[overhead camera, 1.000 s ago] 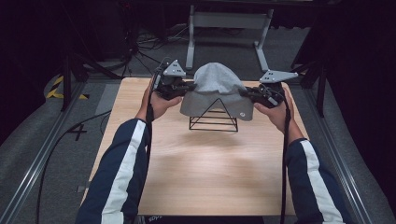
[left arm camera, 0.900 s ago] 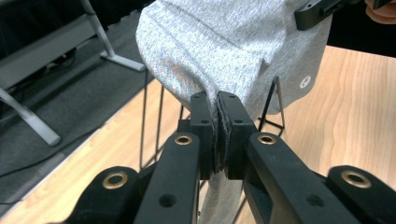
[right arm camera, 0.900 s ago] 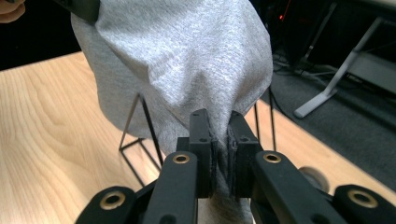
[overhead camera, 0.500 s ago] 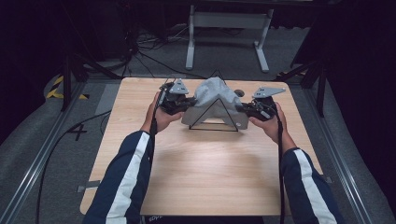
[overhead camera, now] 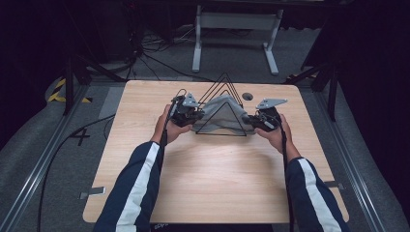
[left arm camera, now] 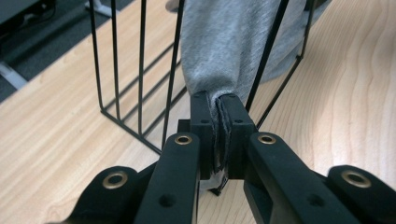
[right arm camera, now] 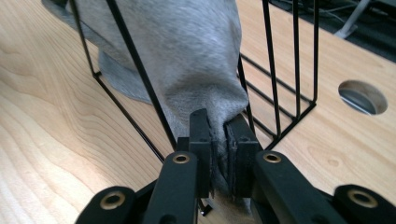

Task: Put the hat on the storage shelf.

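Observation:
A grey cloth (overhead camera: pixel 218 112) hangs low between the triangular frames of a black wire rack (overhead camera: pixel 223 107) on the wooden table (overhead camera: pixel 217 179). My left gripper (overhead camera: pixel 189 115) is shut on the cloth's left end, just outside the rack's left side. In the left gripper view the jaws pinch a fold of grey cloth (left arm camera: pixel 224 51) in front of the rack's wires (left arm camera: pixel 140 74). My right gripper (overhead camera: pixel 256 120) is shut on the cloth's right end at the rack's right side. The right gripper view shows its jaws clamped on the cloth (right arm camera: pixel 187 51), which passes between rack wires (right arm camera: pixel 289 65).
A round hole (overhead camera: pixel 247 96) is cut in the table behind the rack, also seen as a hole (right arm camera: pixel 363 96) in the right gripper view. Beyond the table stands a grey metal stand (overhead camera: pixel 232 29), and cables lie on the dark floor. Bare wood stretches toward the near edge.
Both grippers have come down with the cloth. It was draped high over the rack's peak; now it sags between the wire triangles near the tabletop, and the rack's tips show above it.

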